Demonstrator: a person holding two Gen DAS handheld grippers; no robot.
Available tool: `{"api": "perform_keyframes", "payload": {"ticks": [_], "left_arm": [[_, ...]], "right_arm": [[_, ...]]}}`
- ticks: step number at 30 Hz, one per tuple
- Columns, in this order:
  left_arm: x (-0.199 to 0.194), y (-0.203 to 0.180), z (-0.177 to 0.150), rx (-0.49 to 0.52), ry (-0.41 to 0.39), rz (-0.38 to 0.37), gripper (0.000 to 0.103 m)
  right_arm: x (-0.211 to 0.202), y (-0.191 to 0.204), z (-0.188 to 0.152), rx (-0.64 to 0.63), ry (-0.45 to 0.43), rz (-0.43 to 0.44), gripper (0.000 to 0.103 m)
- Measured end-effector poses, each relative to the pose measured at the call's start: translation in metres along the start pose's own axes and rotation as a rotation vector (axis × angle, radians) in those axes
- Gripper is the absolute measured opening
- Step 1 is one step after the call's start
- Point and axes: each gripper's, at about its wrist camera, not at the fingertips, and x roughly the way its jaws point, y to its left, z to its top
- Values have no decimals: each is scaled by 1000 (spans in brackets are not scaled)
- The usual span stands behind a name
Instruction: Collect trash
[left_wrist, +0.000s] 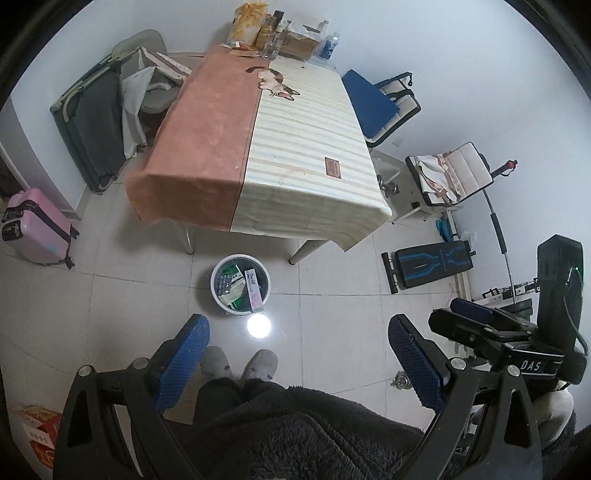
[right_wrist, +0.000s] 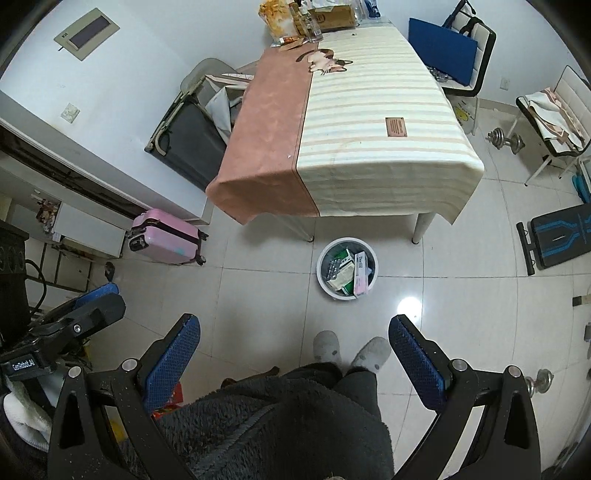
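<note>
Trash (left_wrist: 240, 286) in the floor bin (left_wrist: 218, 266) looks light and crushable; grip box edges. Left hand-held gripper (left_wrist: 299, 354) and right hand-held gripper (right_wrist: 295, 350) stand apart, empty.

"DAS" on right claw (left_wrist: 476, 317); "GenRobot.AI" on left claw (right_wrist: 94, 299).

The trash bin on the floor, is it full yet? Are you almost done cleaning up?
Partly full: the round white trash bin already holds boxes and packets, so some collecting looks done. In hand: nothing, as the left gripper and right gripper are both open and empty. Possibly left: the clutter of bags and bottles at the far end of the cloth-covered table.
</note>
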Motion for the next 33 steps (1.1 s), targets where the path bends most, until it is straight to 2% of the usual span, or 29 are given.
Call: {"api": "perform_keyframes", "payload": {"ticks": [33], "left_arm": [[-9, -23, 2, 55, 14, -38, 99]], "right_arm": [[-24, -4, 7, 4, 0, -7, 103]]}}
